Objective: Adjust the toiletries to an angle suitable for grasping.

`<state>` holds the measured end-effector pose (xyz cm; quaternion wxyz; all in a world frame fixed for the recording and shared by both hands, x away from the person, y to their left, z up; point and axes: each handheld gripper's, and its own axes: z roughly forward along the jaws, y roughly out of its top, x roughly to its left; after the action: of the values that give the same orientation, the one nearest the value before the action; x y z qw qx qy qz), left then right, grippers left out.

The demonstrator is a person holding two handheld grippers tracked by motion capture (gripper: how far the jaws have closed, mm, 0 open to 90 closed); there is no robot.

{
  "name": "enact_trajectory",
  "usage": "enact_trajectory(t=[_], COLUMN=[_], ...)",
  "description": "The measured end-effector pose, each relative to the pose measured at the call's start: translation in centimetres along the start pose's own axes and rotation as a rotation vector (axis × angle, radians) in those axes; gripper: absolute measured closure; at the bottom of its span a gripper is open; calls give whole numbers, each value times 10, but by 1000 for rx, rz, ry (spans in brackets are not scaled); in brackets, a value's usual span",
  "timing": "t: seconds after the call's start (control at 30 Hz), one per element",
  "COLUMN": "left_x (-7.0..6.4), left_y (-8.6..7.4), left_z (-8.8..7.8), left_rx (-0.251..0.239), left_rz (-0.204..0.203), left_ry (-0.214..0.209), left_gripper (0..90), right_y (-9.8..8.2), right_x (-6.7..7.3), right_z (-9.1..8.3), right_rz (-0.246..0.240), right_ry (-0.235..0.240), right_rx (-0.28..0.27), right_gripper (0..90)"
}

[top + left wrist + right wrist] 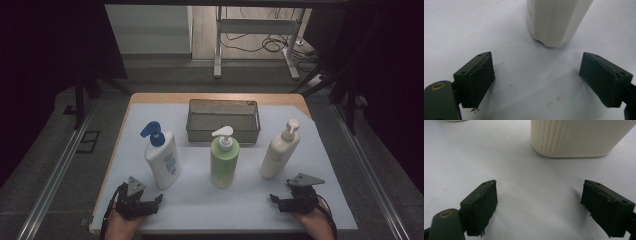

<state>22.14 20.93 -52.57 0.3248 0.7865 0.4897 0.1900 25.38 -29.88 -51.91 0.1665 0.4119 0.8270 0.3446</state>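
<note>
White sheet (210, 200) lies bare between wide tongs and bottles (224, 157).

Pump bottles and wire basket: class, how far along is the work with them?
Done: nothing; the wire basket holds no bottle. In hand: the left gripper and right gripper rest open near the blue-pump bottle and cream bottle, gripping neither. Left: presumably all three, including the green bottle, still standing on the mat.
</note>
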Motion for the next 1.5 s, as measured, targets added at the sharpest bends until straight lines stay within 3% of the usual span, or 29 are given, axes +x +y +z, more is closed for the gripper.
enact_trajectory(t=[1.13, 1.5], left_x=[1, 1], left_y=[0, -1], left_z=[1, 1], left_rx=[-6, -7], left_rz=[2, 2], left_ry=[-10, -10], left_gripper=[119, 119], right_y=[3, 6], right_x=[-1, -8], right_z=[-1, -11], right_rz=[-1, 7], right_ry=[14, 7], right_rx=[25, 16], right_gripper=[132, 132])
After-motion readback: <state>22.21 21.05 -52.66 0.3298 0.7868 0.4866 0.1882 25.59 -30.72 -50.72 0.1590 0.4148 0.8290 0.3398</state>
